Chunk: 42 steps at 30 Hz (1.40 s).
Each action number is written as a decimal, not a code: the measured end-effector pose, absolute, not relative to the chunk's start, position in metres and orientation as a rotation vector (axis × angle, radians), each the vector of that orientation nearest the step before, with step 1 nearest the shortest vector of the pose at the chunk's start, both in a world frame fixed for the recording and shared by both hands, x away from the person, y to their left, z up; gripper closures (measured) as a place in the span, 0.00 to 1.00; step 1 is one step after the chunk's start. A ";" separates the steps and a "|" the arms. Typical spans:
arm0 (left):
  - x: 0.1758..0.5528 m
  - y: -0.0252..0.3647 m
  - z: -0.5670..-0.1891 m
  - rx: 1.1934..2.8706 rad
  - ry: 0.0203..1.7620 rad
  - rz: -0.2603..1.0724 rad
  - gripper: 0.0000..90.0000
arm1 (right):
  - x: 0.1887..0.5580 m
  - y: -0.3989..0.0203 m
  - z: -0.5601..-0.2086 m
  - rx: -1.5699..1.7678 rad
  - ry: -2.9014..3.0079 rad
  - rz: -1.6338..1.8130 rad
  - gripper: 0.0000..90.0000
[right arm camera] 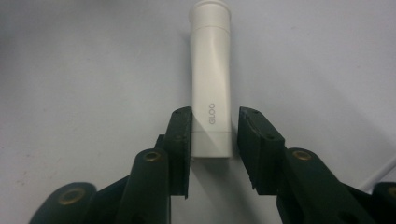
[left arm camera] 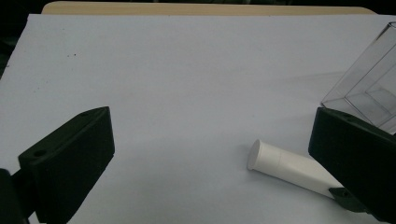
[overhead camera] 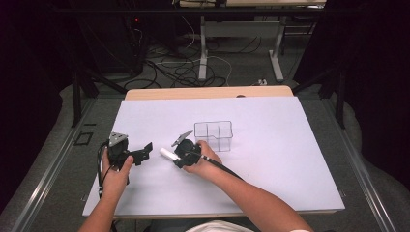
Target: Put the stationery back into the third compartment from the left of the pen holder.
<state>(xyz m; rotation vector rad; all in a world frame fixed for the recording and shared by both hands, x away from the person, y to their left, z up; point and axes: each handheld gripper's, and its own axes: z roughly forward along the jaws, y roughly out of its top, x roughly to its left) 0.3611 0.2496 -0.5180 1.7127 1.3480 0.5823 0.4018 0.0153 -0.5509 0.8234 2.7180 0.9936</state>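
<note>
A white tube (overhead camera: 168, 154) with a cap at its far end lies flat on the white table top (overhead camera: 290, 164), left of a clear plastic divided box (overhead camera: 213, 135). My right gripper (overhead camera: 177, 157) points left at the tube's flat tail. In the right gripper view the tube (right arm camera: 210, 70) runs away from me, and its tail sits between the jaws of my right gripper (right arm camera: 214, 135). The left pad is at the tube's edge, and a thin gap shows at the right pad. My left gripper (overhead camera: 144, 151) rests left of the tube, wide open and holding nothing. In the left gripper view the tube (left arm camera: 285, 165) lies ahead on the right.
The clear box (left arm camera: 373, 88) stands upright just behind my right hand. The table's wooden far edge (overhead camera: 208, 92) shows beyond the white sheet. Bare white surface spreads to the right and toward the front edge.
</note>
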 end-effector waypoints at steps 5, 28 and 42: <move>0.361 0.249 -0.518 1.712 1.348 0.582 0.00 | 0.400 0.018 -0.551 0.840 2.717 0.970 0.78; 0.361 0.249 -0.518 1.708 1.348 0.580 0.00 | 0.397 0.015 -0.544 0.930 2.662 1.004 0.79; 0.359 0.243 -0.506 1.636 1.331 0.520 0.00 | 0.381 -0.003 -0.521 0.883 2.520 1.163 0.79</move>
